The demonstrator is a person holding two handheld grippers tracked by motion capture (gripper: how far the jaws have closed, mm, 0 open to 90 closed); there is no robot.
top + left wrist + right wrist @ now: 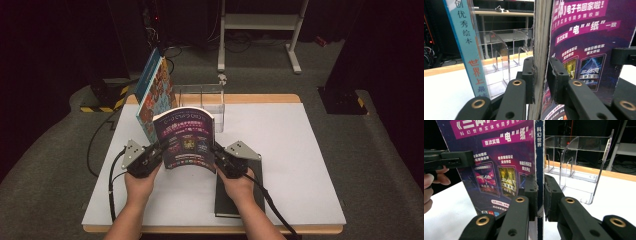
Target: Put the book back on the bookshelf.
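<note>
Left gripper [540, 80] jaws clamp the purple book [185, 140] at its page edge; right gripper [540, 197] jaws clamp its spine. Book upright above tabletop [300, 165], long axis vertical. Clear acrylic rack [202, 102] just behind, blue book [152, 92] leaning at its left.

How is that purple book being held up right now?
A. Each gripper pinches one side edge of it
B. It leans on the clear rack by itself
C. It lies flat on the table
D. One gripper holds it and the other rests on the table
A: the left gripper clamps the page edge of the purple book and the right gripper clamps its spine, holding it upright.
</note>
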